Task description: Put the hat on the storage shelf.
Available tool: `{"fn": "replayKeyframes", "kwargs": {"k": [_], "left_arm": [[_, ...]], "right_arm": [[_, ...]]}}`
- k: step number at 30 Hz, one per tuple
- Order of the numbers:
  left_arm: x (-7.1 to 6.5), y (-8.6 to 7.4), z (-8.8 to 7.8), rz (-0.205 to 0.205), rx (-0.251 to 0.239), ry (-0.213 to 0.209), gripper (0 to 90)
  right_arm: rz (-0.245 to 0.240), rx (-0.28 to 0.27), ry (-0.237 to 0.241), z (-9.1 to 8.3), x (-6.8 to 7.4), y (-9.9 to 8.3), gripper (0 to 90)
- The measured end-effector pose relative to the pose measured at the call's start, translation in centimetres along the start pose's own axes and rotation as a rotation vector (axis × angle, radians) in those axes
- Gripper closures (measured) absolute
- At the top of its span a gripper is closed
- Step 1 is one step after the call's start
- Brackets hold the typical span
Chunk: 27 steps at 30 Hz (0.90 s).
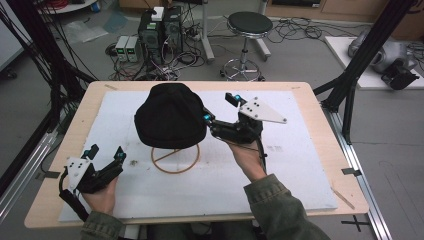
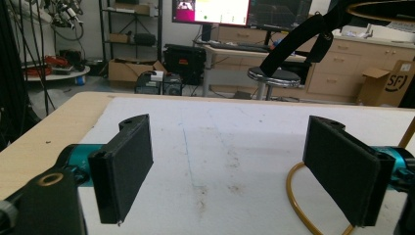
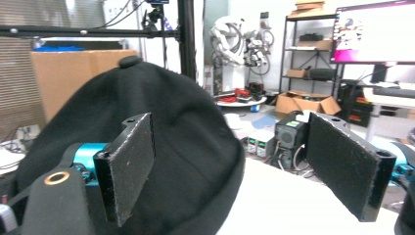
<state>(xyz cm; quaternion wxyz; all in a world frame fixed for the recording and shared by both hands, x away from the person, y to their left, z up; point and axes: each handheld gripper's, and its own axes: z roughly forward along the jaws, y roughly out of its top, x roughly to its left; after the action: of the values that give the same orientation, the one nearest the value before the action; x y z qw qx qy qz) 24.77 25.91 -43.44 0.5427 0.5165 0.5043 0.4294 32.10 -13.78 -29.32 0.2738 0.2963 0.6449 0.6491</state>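
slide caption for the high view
Right gripper open beside a black beanie on its wire stand.

Olive sleeves (image 1: 280,200); black grippers, grey plates (image 1: 262,111), teal fittings

Cardboard box (image 2: 391,83), right edge of left gripper view: black round logo with letters "SF", partly cut off.
Monitor (image 2: 210,11), top of left gripper view: bright window contents, too small to read.
Monitor (image 3: 374,32), right gripper view: glowing screen, lettering illegible.
Boxes on floor units (image 1: 129,47), high view: no legible marks.
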Motion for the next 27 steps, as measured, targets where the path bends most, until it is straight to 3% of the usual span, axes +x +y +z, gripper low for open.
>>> {"fn": "replayKeyframes", "kwargs": {"k": [4,13,27], "left_arm": [[-0.1,0.0,0.0,-0.001,-0.003,0.0,18.8],[-0.2,0.0,0.1,-0.003,-0.007,0.001,18.8],[-0.1,0.0,0.1,-0.007,-0.005,0.003,18.8]], "right_arm": [[-0.002,-0.01,-0.033,-1.0,-1.2,-0.1,20.0],[0.05,0.005,-0.089,-3.5,-3.9,-0.3,20.4],[0.063,0.01,-0.232,-8.6,-7.7,-1.4,20.3]]}}
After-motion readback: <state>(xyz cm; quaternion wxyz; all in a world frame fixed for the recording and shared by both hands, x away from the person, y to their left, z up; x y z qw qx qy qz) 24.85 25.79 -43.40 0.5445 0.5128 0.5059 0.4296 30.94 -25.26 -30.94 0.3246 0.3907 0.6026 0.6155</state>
